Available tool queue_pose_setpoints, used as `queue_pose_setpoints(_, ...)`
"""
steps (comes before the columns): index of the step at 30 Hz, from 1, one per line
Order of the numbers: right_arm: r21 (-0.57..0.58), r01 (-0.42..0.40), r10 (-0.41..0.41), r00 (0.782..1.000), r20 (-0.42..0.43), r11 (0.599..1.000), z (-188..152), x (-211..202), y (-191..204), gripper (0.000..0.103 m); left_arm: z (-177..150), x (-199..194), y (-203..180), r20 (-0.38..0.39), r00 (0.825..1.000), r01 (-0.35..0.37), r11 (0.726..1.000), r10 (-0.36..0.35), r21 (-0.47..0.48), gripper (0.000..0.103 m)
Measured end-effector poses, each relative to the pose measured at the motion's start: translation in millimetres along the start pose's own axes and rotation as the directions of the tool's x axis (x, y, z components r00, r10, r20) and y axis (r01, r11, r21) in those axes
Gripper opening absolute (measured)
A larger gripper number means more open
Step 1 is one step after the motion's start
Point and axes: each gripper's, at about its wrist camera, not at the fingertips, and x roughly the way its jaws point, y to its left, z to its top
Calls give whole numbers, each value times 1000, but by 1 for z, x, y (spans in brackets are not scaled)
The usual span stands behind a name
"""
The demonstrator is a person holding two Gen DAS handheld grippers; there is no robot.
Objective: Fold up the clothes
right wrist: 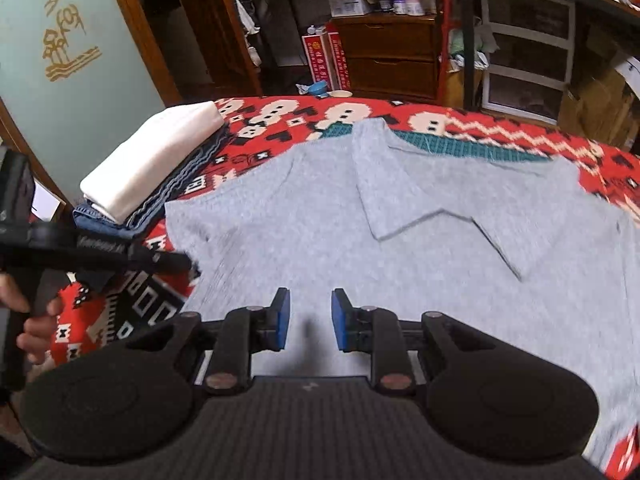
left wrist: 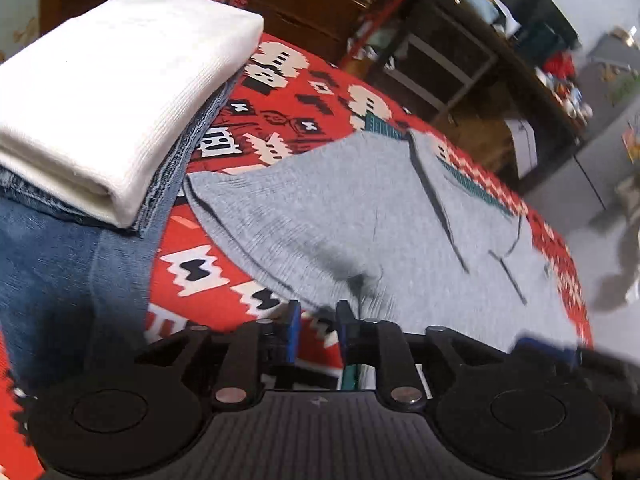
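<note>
A grey shirt (left wrist: 360,208) (right wrist: 320,208) lies spread on a red patterned blanket (left wrist: 304,92) (right wrist: 500,128), with one sleeve folded in over its body. My left gripper (left wrist: 318,320) is open, its blue-padded tips at the shirt's near edge, where the cloth puckers. In the right wrist view the left gripper (right wrist: 176,260) reaches the shirt's left edge, held by a hand (right wrist: 36,320). My right gripper (right wrist: 310,312) hovers open over the shirt's near part with nothing between its fingers. A folded white cloth (left wrist: 112,80) (right wrist: 156,152) rests on folded jeans (left wrist: 48,264) (right wrist: 100,216) at the left.
The blanket's edge drops to the floor at the right of the left wrist view. Behind the table stand a wooden dresser (right wrist: 388,56), white shelves (right wrist: 524,48) and a glass-panelled door (right wrist: 60,60). Motion blur softens both views.
</note>
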Motion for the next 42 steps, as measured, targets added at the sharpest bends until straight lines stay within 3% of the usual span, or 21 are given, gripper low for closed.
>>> queue_pose_setpoints(2,8,18,-18,1000,1,1000,-9,-10,-3,25,1,3,-7,16,999,-29,1000,29,-7,25)
queue_pose_setpoints(6,51,48,-48,999,-4,998,-24,-25,-16,25,4,9,-27,37,992,-120,992,119,29,23)
queue_pose_setpoints(11,127,66,-66,998,-6,990,-42,-38,-35,25,-10,16,-57,95,957,-289,926,273,242,11)
queue_pose_setpoints(12,135,67,-66,998,-7,989,-43,-38,-37,25,-12,16,-58,101,958,-286,921,269,263,5)
queue_pose_setpoints(15,147,66,-67,998,3,987,-47,-42,-41,25,-13,13,-56,85,959,-285,916,272,284,4)
queue_pose_setpoints(24,179,53,-56,998,16,982,-47,-42,-47,25,-13,-11,-24,34,970,-242,942,241,232,4)
queue_pose_setpoints(27,174,43,-46,999,14,984,-46,-39,-44,25,-12,-15,-18,18,979,-203,955,204,216,5)
queue_pose_setpoints(30,168,36,-39,999,16,985,-44,-39,-42,25,-11,-21,-13,13,985,-171,964,172,203,14)
queue_pose_setpoints(32,172,37,-40,999,16,984,-44,-38,-42,25,-5,-26,-8,43,981,-192,963,187,187,23)
queue_pose_setpoints(42,184,45,-47,999,6,982,-45,-38,-48,26,36,-9,7,112,956,-282,952,270,119,24)
